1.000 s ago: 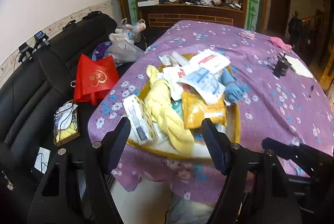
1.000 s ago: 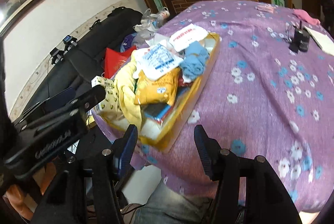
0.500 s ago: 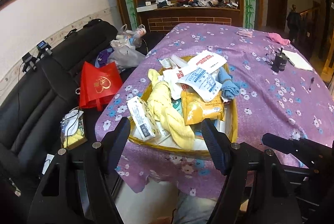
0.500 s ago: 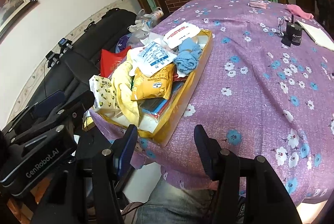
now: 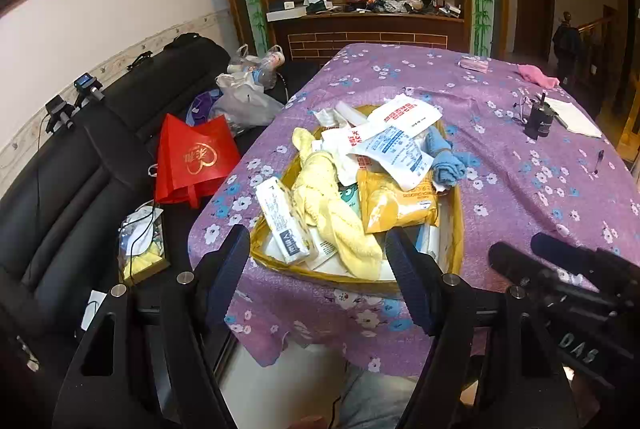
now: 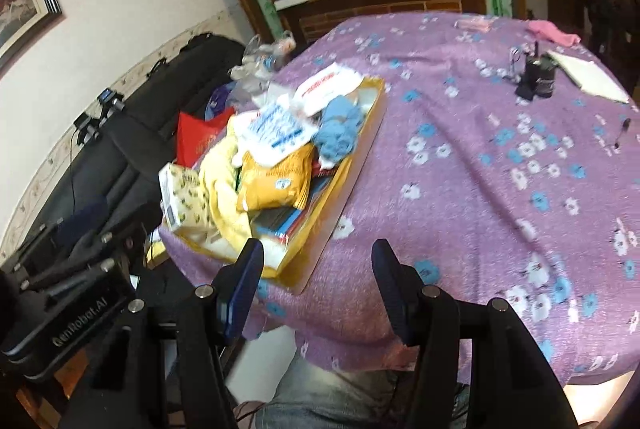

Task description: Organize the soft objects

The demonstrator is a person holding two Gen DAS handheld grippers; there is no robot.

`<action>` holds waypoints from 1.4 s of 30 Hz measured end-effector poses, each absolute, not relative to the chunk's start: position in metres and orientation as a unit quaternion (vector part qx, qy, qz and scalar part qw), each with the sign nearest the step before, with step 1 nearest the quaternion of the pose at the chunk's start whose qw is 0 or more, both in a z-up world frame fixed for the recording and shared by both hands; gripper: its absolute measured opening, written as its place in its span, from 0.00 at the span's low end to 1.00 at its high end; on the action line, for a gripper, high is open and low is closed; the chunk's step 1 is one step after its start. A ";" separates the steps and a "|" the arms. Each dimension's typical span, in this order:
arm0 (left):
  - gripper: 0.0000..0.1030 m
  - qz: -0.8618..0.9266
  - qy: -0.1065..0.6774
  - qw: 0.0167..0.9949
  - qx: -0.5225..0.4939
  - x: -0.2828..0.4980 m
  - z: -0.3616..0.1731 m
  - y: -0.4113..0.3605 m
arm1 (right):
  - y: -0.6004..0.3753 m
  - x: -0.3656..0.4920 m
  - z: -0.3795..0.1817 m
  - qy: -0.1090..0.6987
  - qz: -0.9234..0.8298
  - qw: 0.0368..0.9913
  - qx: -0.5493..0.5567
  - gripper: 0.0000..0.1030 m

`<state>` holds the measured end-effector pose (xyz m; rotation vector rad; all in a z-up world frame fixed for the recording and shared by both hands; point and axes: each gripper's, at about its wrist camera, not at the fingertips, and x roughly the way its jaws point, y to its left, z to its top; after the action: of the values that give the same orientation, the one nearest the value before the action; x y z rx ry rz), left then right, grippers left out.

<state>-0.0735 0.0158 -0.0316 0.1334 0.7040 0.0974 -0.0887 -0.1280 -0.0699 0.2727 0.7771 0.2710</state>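
Both hand-held grippers, left (image 5: pixel 318 261) and right (image 6: pixel 318 275), hang wide open and empty short of the near edge of the purple flowered bench (image 5: pixel 520 165), probably weighing a pick. The shallow yellow cardboard tray (image 5: pixel 456 229) at its near left brims with a limp yellow towel (image 5: pixel 332 205), crumpled blue cloth (image 5: pixel 446 161), orange snack pouch (image 5: pixel 396 205) and white printed packets (image 5: pixel 394 153), heaped unsorted.

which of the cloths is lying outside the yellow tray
The pink cloth, on the far part of the purple tablecloth; the yellow and blue cloths lie in the tray.
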 end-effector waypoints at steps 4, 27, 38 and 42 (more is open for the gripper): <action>0.69 0.049 0.346 0.935 0.063 -0.076 -0.034 0.019 | -0.129 -0.087 -0.069 0.376 0.132 0.907 0.136 0.55; 0.69 0.048 0.348 0.934 0.067 -0.078 -0.037 0.018 | -0.119 -0.086 -0.069 0.380 0.140 0.905 0.127 0.55; 0.69 0.048 0.351 0.933 0.072 -0.074 -0.042 0.022 | -0.115 -0.087 -0.069 0.379 0.134 0.908 0.119 0.55; 0.69 0.048 0.352 0.932 0.068 -0.074 -0.042 0.024 | -0.113 -0.088 -0.069 0.379 0.134 0.908 0.117 0.55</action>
<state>-0.0738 0.0239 -0.0423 0.1388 0.7201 0.0988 -0.0881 -0.1134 -0.0688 0.2407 0.7821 0.2765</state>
